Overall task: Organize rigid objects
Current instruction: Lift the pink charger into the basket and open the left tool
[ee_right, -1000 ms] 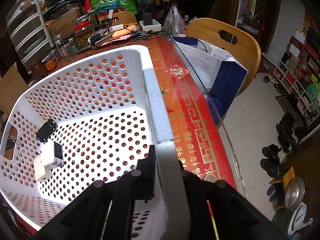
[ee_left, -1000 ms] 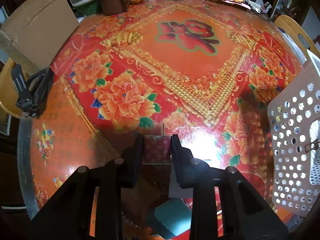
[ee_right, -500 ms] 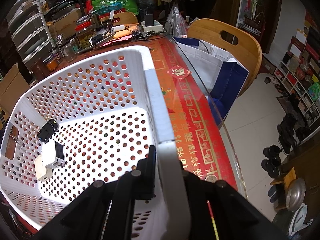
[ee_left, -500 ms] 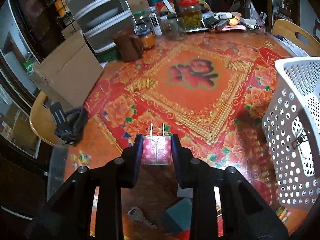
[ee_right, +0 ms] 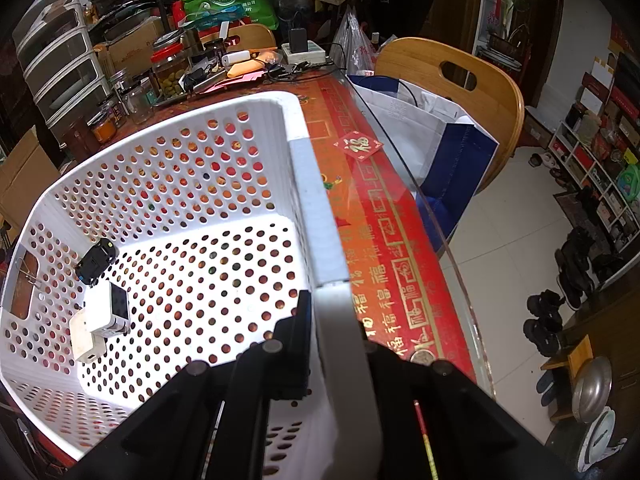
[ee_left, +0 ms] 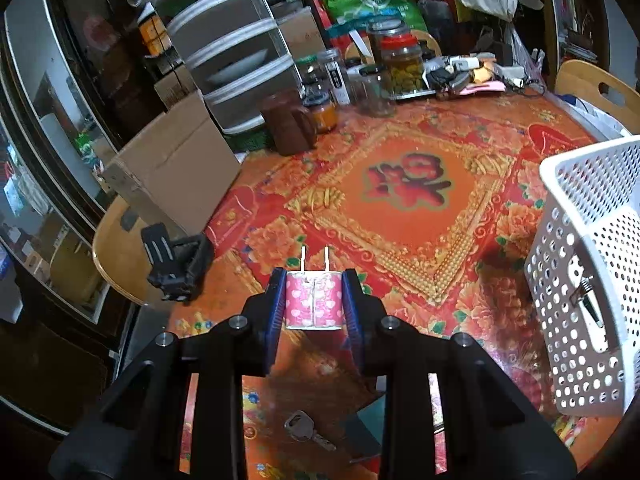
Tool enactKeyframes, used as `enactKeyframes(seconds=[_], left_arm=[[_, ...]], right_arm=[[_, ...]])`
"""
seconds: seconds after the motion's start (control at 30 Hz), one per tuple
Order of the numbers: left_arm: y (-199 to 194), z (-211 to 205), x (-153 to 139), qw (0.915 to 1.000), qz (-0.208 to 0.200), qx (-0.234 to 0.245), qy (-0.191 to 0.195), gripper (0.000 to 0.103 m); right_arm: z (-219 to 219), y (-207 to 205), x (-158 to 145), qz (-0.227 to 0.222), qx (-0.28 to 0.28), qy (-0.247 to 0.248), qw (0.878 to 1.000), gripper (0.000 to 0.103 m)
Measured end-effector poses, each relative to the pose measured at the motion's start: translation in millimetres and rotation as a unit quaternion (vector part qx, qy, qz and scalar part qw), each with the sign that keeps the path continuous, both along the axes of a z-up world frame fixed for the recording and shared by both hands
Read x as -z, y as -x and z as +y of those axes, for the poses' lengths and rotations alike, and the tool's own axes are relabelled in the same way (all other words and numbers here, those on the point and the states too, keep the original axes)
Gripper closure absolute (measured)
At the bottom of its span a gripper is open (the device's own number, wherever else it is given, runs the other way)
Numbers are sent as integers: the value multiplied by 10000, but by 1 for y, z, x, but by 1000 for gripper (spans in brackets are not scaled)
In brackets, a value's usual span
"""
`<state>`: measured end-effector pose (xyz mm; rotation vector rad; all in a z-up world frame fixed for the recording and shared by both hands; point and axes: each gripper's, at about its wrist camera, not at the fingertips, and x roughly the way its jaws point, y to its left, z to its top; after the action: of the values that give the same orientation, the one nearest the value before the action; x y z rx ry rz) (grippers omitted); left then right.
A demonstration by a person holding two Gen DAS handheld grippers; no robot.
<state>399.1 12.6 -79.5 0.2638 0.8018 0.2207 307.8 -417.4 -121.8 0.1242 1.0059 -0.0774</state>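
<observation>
Left gripper (ee_left: pixel 313 294) pinches pink plug adapter (ee_left: pixel 313 300) by its sides, prongs forward, above table (ee_left: pixel 404 216). Right gripper (ee_right: pixel 332 320) clamps white basket (ee_right: pixel 316 216) rim; basket sits right of the plug. Risk: smooth casing slips out, or prongs catch basket holes.

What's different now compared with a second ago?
The left tongs lifted the pink plug up off the tablecloth, uncovering a key beneath. The right tongs stayed clamped on the basket rim; the chargers inside haven't moved.
</observation>
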Motion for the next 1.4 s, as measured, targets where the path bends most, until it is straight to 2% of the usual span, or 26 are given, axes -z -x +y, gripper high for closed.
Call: enactKeyframes(seconds=[0.37, 0.53, 0.63, 0.8, 0.87, 0.97, 1.13, 1.4], left_arm=[[24, -39, -50, 9975, -582, 239, -326, 77], [31, -71, -80, 9959, -736, 397, -350, 77], [31, -102, -93, 9952, -628, 637, -385, 77], [15, -164, -89, 9914, 217, 1279, -176, 77], [5, -189, -78, 9864, 639, 1513, -80, 77], [-9, -224, -52, 9742, 1370, 1795, -31, 77], [-30, -250, 0, 9573, 2304, 1746, 33, 77], [-60, -249, 49, 9424, 3005, 1468, -103, 77]], right_arm=[[0, -1, -1, 0, 13, 13, 10000, 97], [0, -2, -2, 0, 9, 16, 10000, 97], [0, -2, -3, 1, -1, 7, 10000, 97], [1, -4, -5, 9, -2, 9, 10000, 97], [1, -4, -5, 6, -3, 6, 10000, 97], [1, -4, -4, 14, -7, 0, 10000, 97], [1, -2, -3, 5, -22, -23, 10000, 97], [0, -2, -1, -8, -34, -129, 9999, 97]])
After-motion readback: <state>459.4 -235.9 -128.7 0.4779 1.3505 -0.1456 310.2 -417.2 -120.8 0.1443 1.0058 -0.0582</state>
